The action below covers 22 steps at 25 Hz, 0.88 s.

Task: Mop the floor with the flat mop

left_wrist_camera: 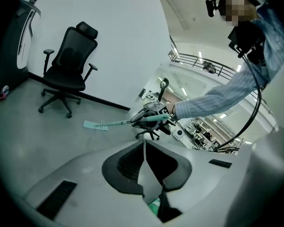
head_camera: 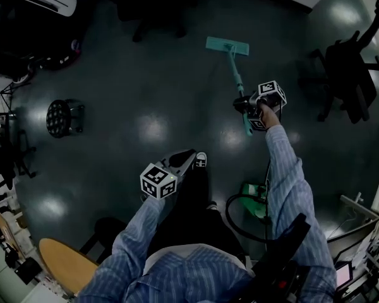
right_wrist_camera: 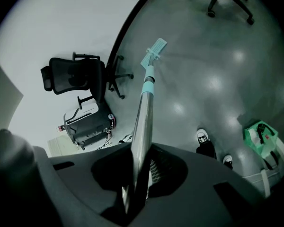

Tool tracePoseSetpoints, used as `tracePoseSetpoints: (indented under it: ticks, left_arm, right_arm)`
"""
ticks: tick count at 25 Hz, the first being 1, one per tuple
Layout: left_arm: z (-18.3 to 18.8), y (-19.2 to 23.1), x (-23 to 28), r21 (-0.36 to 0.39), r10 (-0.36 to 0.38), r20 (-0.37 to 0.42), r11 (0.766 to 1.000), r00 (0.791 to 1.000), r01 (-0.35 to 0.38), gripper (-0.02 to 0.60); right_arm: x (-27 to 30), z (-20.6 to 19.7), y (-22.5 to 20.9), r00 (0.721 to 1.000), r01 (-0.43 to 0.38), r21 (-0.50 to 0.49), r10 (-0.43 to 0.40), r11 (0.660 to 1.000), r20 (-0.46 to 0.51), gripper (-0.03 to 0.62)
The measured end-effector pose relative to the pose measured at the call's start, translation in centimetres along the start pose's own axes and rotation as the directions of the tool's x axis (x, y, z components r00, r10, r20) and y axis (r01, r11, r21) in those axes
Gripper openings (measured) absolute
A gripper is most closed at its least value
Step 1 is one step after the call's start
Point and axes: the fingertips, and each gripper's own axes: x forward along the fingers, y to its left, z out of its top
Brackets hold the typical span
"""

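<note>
We get a pretty dim head view, with soft white blobs of glare on the glossy dark floor (head_camera: 148, 131) and heavy fisheye bending with black corners. The left gripper view is way brighter off the white wall (left_wrist_camera: 128, 41), while the mop handle (right_wrist_camera: 142, 126) goes soft near the lens in the right gripper view.

Open floor (head_camera: 151, 87) mid-room, office chair (head_camera: 347, 74) right, stool (head_camera: 63, 117) left

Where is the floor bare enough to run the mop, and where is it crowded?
Bare: the wide middle floor between the round stool and the flat mop. Crowded: the right edge, with office chair and green bag.
</note>
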Motion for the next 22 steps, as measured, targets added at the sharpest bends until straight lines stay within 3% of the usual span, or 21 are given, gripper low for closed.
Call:
tracePoseSetpoints:
  ticks: [10, 16, 22]
  left_arm:
    - [-4.8, -7.6, -2.4, 0.052, -0.069, -0.025, 0.996, 0.997, 0.070, 0.015]
    - [-8.5, -12.3, -5.9, 0.063, -0.074, -0.008, 0.995, 0.997, 0.074, 0.015]
    - [-12.2, -17.6, -9.2, 0.114, -0.071, 0.021, 0.991, 0.997, 0.068, 0.015]
  right_arm:
    - [-2.4, -14.3, -9.5, 0.999, -0.042, 0.047, 0.043, 0.998, -0.024, 0.067]
    - [-3.7, -25.0, -15.7, 0.997, -0.075, 0.095, 0.078, 0.993, -0.027, 0.067]
    - [-5.3, -34.8, -22.2, 0.998, -0.053, 0.116, 0.058, 0.992, -0.039, 0.066]
